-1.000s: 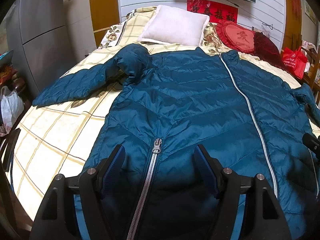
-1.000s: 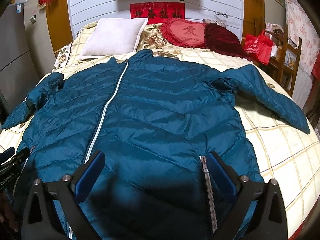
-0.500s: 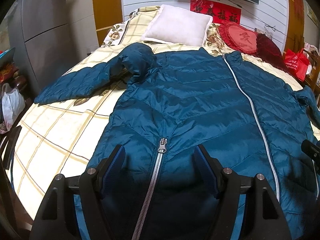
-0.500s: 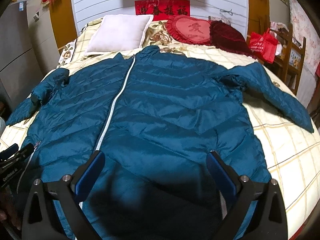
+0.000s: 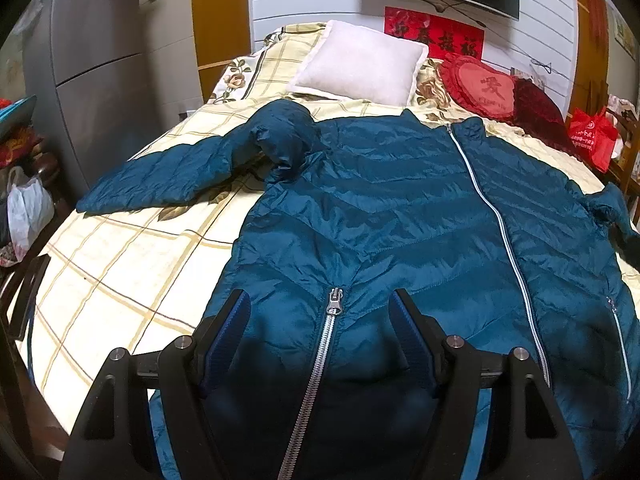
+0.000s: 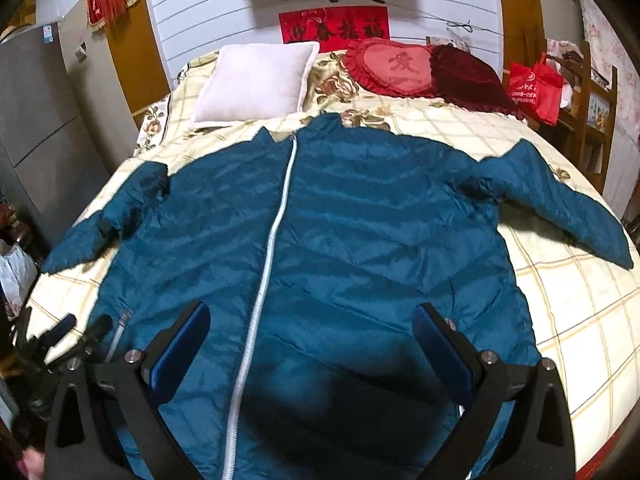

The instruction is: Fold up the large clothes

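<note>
Lying zipped and flat, the jacket [image 6: 340,240] runs hem-to-collar away from both spread grippers, left gripper [image 5: 320,320] over its pocket zipper, right gripper [image 6: 312,332] mid-hem.

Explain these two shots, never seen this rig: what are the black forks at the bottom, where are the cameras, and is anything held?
There is no robot arm here. A person carries a two-finger gripper in each hand, and a fisheye camera on each one looks forward along its fingers. The black forks with blue pads are those fingers.

One picture looks past the left gripper, the other past the right gripper. The left gripper also shows at the lower left edge of the right view.

On the bed, under a checked cover, a teal puffer jacket lies spread front up, zipped, with both sleeves out to the sides. A white pillow and a red heart cushion sit at the head.

Both grippers are open above the jacket's hem. Nothing is held, and no fold has been made yet.
</note>
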`<state>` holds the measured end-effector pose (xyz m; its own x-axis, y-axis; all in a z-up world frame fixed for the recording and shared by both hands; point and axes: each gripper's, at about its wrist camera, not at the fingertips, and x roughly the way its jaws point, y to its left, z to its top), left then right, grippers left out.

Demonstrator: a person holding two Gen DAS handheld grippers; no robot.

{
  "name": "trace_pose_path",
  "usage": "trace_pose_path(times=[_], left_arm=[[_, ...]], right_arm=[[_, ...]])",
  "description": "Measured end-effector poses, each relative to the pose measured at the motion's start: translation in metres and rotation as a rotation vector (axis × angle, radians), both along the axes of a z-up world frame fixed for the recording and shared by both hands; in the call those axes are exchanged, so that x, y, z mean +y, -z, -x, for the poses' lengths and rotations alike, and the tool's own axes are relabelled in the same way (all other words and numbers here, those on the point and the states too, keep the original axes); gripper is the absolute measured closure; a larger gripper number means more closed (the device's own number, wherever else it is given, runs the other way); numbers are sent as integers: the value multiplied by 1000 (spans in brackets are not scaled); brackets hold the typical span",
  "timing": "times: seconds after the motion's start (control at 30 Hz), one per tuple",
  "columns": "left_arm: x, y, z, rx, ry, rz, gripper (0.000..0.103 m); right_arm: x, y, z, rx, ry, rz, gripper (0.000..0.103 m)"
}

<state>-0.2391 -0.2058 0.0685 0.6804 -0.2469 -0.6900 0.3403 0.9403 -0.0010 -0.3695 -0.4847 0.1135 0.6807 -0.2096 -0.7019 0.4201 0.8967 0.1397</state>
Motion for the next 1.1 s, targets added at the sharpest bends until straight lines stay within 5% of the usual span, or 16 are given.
trace_pose_path(times=[0.43,1.1], left_arm=[[1,-3,0,-2,0,3,49],[7,-39,-21,-27,-43,-14,49]], right_arm=[[18,-17,-15,13,-48,112,0],[19,-7,-36,-2,-116,110,0]])
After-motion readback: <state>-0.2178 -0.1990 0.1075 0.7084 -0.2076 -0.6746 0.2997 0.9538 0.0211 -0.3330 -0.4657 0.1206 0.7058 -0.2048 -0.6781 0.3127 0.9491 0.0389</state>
